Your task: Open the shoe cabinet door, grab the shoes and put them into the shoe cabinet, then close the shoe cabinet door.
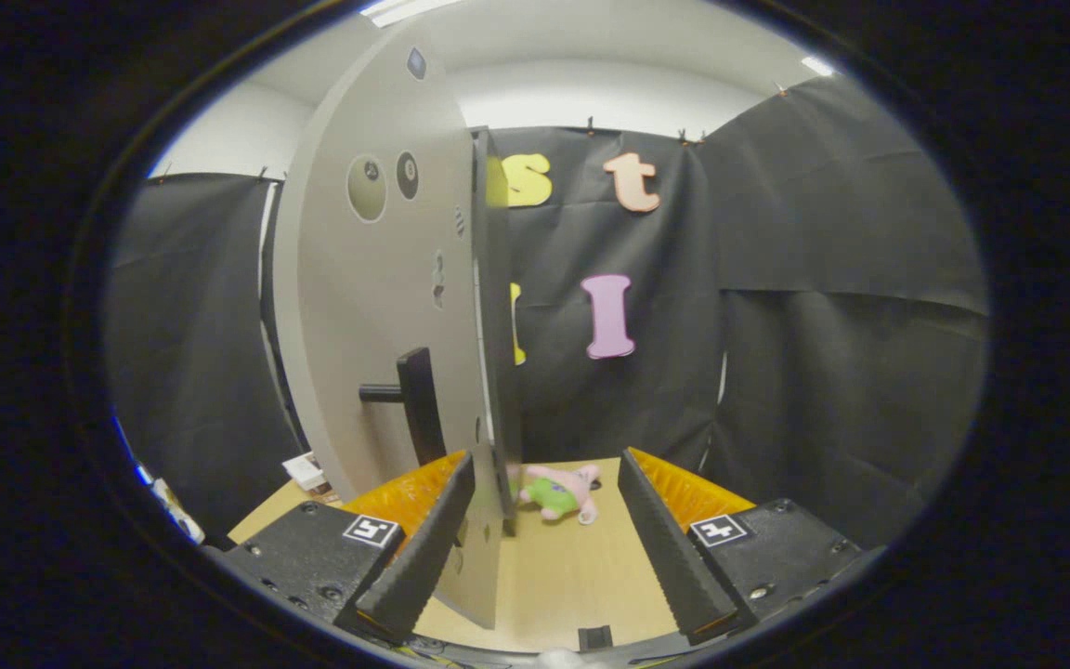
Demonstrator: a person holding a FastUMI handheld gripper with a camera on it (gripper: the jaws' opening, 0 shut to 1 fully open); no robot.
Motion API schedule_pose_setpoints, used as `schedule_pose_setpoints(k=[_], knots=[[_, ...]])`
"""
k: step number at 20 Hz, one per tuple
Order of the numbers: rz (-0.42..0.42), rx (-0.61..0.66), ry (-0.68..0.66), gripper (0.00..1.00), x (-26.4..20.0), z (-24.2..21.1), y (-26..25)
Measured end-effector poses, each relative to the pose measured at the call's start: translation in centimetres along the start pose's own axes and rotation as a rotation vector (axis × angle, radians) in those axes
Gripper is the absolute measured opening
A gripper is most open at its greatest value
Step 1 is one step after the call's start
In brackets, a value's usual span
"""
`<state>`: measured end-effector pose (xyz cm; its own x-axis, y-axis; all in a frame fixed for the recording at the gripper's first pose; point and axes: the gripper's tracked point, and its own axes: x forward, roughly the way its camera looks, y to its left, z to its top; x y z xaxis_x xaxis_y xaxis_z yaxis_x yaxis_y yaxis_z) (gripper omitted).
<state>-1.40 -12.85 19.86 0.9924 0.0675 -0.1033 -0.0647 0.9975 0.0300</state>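
The grey shoe cabinet door (377, 307) stands swung out, nearly edge-on to me. Round holes and small stickers mark its face, and a black bar handle (416, 407) sticks out of that face to the left. My gripper (548, 455) is open, and the door's thin free edge (496, 372) runs down between the fingers. The left finger (424, 557) lies close against the door's lower part; I cannot tell whether it touches. The right finger (665, 539) stands well apart from the door.
A light wooden tabletop (581, 576) lies under the fingers. On it, just beyond the fingertips, lies a pink and green plush toy (561, 492). A small white box (305, 471) sits on the table left of the door. Black cloth walls close in the booth.
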Motion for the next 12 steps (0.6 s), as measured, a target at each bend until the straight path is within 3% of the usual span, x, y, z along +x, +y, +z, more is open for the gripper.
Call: schedule_pose_setpoints(k=[6, 12], knots=[[0.135, -0.018, 0.005, 0.96, 1.2, -0.3, 3.4], [0.239, -0.042, 0.004, 0.96, 1.6, -0.5, 10.8]])
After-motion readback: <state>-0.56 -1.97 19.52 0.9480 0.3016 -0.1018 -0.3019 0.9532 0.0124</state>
